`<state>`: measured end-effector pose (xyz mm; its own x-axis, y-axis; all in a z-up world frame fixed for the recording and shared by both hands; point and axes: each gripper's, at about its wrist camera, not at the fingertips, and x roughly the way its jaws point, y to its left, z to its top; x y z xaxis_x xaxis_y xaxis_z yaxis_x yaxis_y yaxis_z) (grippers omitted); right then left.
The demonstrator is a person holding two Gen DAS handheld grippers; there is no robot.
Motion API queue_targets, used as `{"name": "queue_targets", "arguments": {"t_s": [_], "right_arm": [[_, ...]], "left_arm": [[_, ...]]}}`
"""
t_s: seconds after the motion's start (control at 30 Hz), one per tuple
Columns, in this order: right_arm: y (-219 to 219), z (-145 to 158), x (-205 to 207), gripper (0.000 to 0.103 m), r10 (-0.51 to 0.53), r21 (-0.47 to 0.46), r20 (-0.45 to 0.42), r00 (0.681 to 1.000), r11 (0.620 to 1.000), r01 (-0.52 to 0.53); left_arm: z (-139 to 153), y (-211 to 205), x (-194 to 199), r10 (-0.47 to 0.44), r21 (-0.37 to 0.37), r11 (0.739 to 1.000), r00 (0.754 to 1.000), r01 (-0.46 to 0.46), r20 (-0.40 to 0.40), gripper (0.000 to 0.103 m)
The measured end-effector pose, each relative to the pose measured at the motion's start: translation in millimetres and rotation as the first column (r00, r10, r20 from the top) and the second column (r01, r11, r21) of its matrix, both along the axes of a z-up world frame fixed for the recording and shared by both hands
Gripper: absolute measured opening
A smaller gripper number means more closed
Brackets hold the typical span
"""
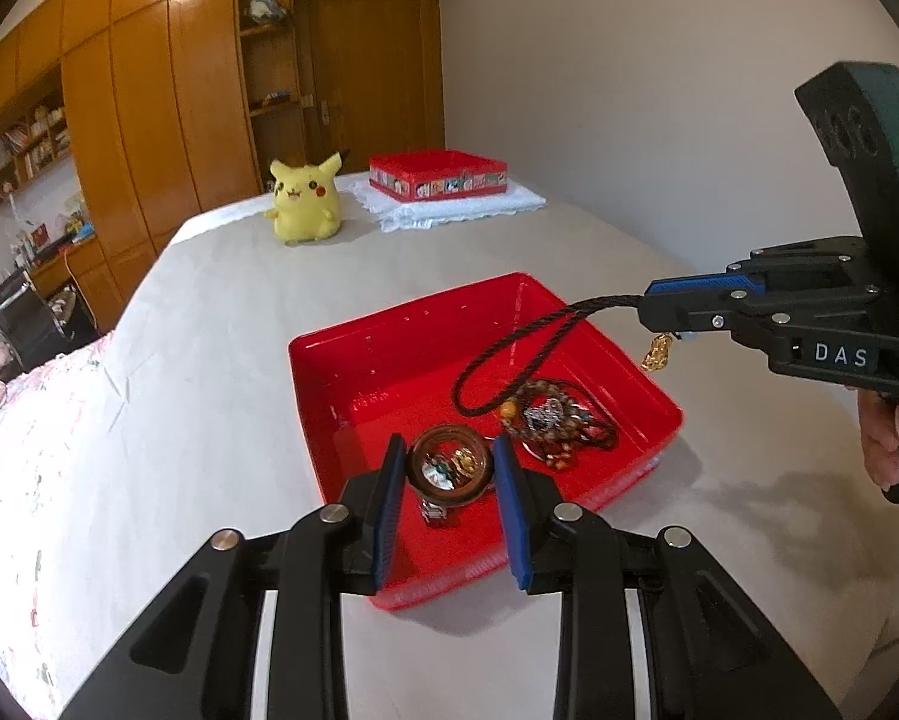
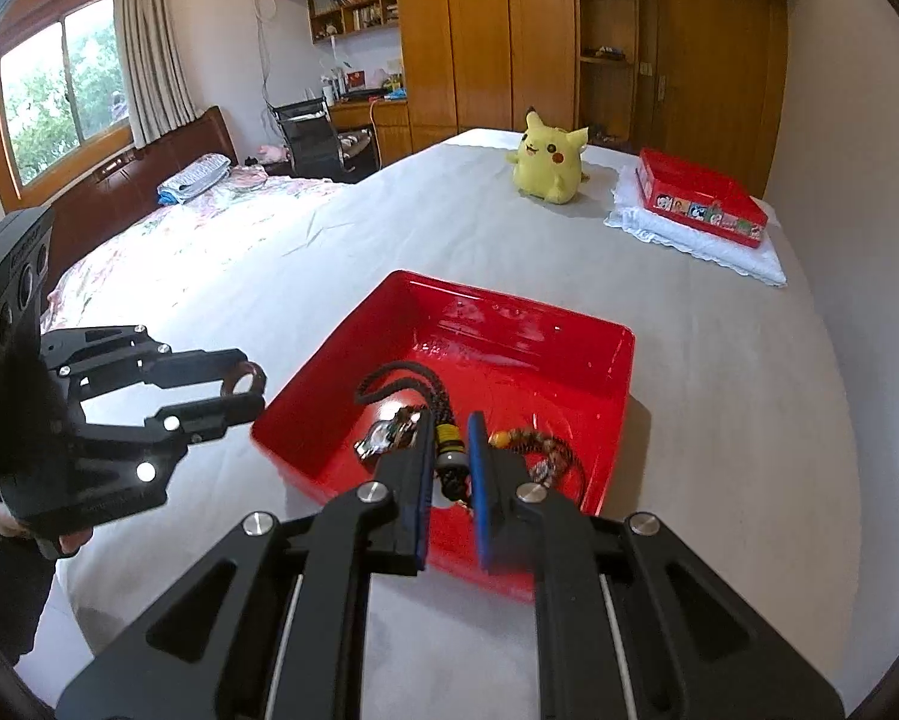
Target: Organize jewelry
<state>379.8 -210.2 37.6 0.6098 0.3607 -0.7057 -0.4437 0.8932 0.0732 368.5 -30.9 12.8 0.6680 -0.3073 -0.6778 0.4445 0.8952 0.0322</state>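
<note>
A red open tray (image 1: 353, 354) (image 2: 605, 360) lies on the bed and holds a pile of jewelry: a beaded bracelet (image 1: 554, 420) and a wristwatch (image 2: 383, 435). My left gripper (image 1: 449, 468) is shut on a brown wooden bangle (image 1: 449, 471) above the tray's near side; it also shows in the right wrist view (image 2: 245, 381). My right gripper (image 2: 452, 456) (image 1: 653, 309) is shut on a dark braided cord necklace (image 1: 509, 354) (image 2: 416, 378) with a gold pendant (image 1: 658, 354), lifted above the tray.
A yellow Pikachu plush (image 1: 302, 201) (image 2: 548, 165) sits at the bed's far end. Beside it a red patterned tin (image 1: 437, 174) (image 2: 698, 198) rests on a white folded cloth (image 1: 449, 204). A wooden wardrobe (image 1: 149, 90) and a desk stand beyond.
</note>
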Motion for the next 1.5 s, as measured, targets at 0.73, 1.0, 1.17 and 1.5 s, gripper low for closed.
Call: {"name": "queue_targets", "arguments": {"t_s": [0.73, 1.0, 1.17, 1.5], "right_arm": [[23, -109, 73, 0.009, -0.048, -0.089, -0.245, 0.968, 0.996, 0.027], [21, -114, 70, 0.013, -0.052, -0.098, -0.271, 0.961, 0.995, 0.026], [20, -110, 68, 0.013, -0.054, -0.092, -0.268, 0.962, 0.995, 0.03], [18, -105, 67, 0.014, -0.053, -0.082, -0.261, 0.964, 0.996, 0.033]], "left_arm": [[-97, -25, 81, -0.017, 0.041, 0.999, 0.972, 0.027, -0.236, 0.029], [-102, -28, 83, -0.011, 0.054, 0.998, 0.968, 0.025, -0.25, 0.03], [-103, -28, 83, -0.007, 0.061, 0.998, 0.968, 0.022, -0.249, 0.031], [-103, -28, 79, 0.0, 0.058, 0.998, 0.972, 0.014, -0.235, 0.05]]}}
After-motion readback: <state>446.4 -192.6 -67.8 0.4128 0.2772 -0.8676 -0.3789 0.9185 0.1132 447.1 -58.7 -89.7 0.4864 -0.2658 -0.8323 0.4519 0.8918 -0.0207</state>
